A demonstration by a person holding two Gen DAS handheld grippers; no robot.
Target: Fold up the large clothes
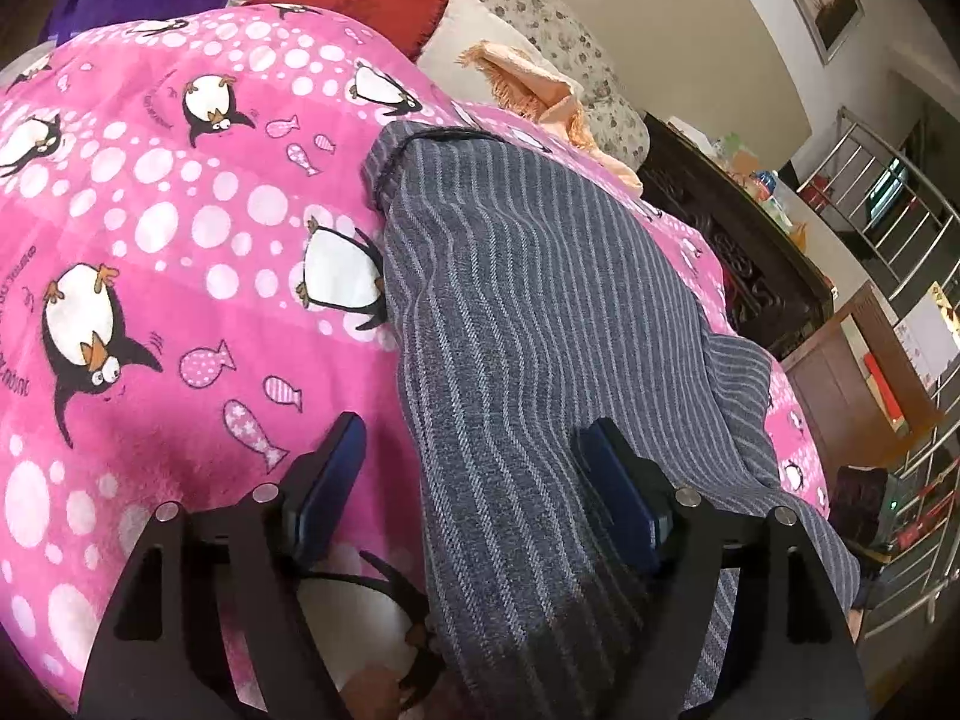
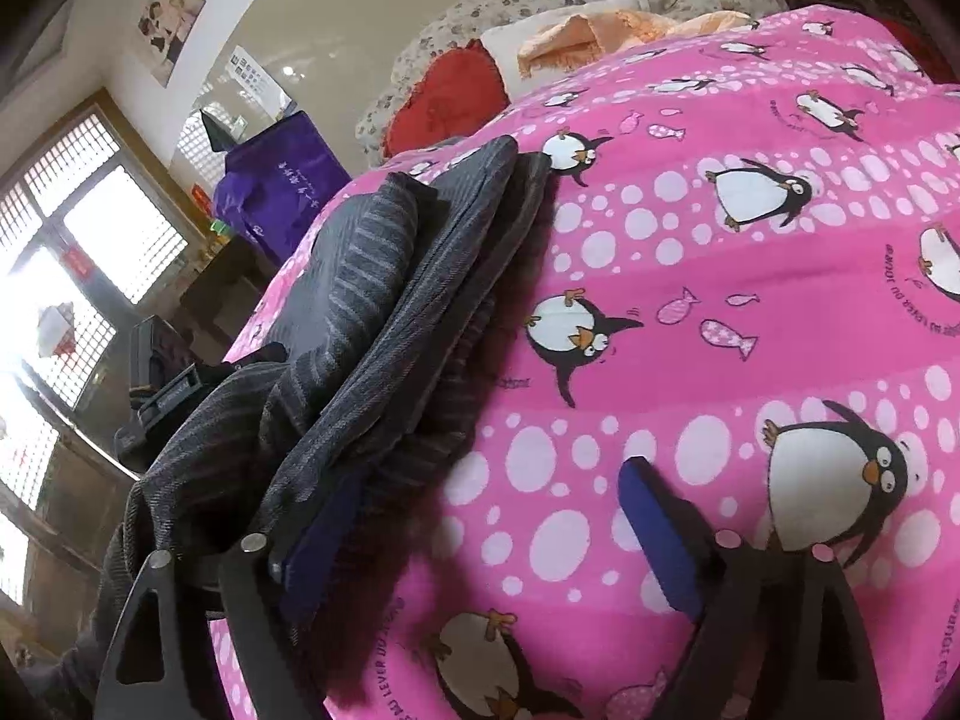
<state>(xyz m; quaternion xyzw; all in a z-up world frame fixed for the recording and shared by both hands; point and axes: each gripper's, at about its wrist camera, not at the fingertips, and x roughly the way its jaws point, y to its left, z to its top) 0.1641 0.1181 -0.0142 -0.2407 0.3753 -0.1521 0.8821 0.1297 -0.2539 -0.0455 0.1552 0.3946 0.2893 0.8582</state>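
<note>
Now striped woven trousers [image 1: 540, 312], fleece blanket [image 1: 180, 210]

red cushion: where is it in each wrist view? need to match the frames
Left wrist: red cushion at top centre, behind the pink penguin blanket.
Right wrist: red cushion upper centre-left, just past the far end of the grey striped garment.
Shared landmark: the peach fringed cloth lying beside the cushion in both.

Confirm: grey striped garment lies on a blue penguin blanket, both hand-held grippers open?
Wrong on one point: the penguin blanket is pink, not blue, as both wrist views show. The grey striped garment does lie on it, and the left hand-held gripper and right hand-held gripper are open.
</note>
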